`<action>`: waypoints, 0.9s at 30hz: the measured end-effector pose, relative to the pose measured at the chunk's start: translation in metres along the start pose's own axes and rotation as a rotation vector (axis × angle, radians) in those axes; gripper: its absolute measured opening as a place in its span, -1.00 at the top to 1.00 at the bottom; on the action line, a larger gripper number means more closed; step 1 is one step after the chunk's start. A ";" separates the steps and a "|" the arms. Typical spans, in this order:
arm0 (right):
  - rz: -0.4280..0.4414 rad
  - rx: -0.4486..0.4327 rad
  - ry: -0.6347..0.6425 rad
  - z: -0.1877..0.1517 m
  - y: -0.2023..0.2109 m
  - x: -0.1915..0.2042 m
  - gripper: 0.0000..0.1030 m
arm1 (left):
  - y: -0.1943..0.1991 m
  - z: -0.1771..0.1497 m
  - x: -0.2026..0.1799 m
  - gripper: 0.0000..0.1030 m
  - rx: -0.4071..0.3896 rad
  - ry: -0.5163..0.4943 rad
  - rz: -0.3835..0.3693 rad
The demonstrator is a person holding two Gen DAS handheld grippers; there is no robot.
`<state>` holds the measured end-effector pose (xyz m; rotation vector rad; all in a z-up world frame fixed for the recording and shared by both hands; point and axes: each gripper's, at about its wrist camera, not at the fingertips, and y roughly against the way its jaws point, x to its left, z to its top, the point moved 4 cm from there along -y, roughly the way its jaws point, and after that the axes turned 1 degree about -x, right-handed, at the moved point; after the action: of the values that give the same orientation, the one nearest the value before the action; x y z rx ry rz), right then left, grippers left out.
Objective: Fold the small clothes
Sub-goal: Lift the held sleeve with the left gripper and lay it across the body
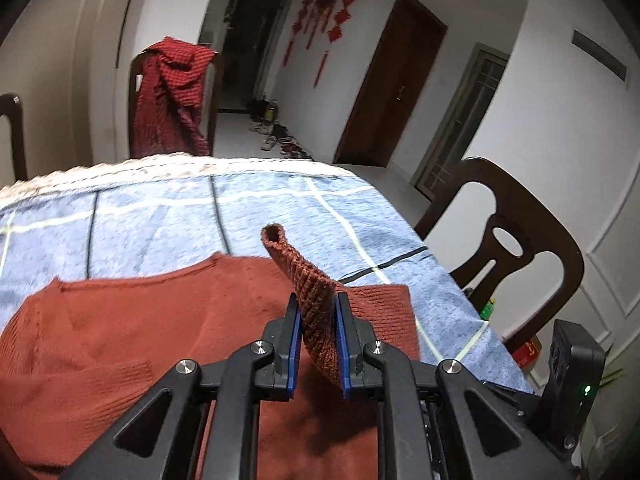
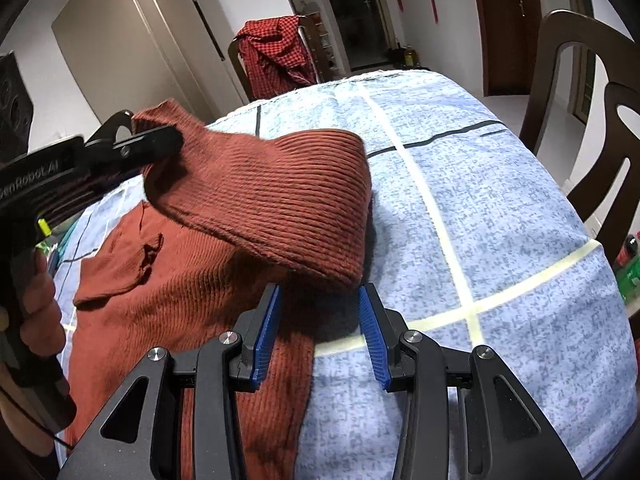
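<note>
- Left wrist view, bottom centre: left gripper [image 1: 317, 312], blue-padded jaws nearly closed, pinching a ribbed strip of the sweater [image 1: 160, 328]; strip stands up btwn the pads and curls over at its tip, centre of frame.
- Same view, lower left to centre: rest of the rust-red knit sweater lies flat on the blue checked cloth [image 1: 160, 216]; ribbed hem band shows just right of the jaws.
- Right wrist view, bottom centre: right gripper [image 2: 320, 300], jaws well apart, nothing btwn the pads; they hover just above the sweater's right edge and the cloth.
- Right wrist view, centre: a lifted part of the sweater [image 2: 260, 196], coarse rib knit, is carried over the body, forming a thick rounded fold; its lower end hangs just beyond the right gripper's tips.
- Centre left, under the fold: sweater body flat, w/ a small loose flap and a stray thread.
- Left edge, right wrist view: a hand [image 2: 38, 304] grips the black handle of the left gripper [image 2: 156, 140], whose tips hold the sweater's upper-left end.
- Beyond, upper centre: chair [image 1: 138, 80] w/ red checked garment [image 1: 172, 92] draped on its back, at the table's far side.
- Right side: dark wooden chair [image 1: 520, 232] beside the table edge.
- Far wall: red knot ornaments [image 1: 324, 12], brown door [image 1: 396, 80].
</note>
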<state>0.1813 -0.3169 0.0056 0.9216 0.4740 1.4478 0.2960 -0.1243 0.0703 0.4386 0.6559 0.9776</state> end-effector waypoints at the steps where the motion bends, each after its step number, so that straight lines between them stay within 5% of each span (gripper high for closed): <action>1: 0.000 0.000 0.004 0.000 -0.001 0.001 0.21 | 0.001 -0.002 0.004 0.67 -0.002 0.013 0.007; 27: -0.057 0.015 0.022 -0.003 -0.010 0.010 0.21 | 0.009 -0.047 0.062 0.66 0.019 0.143 0.088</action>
<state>0.1863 -0.3051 -0.0017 0.8979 0.5244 1.4057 0.2822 -0.0635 0.0224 0.4197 0.7808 1.0940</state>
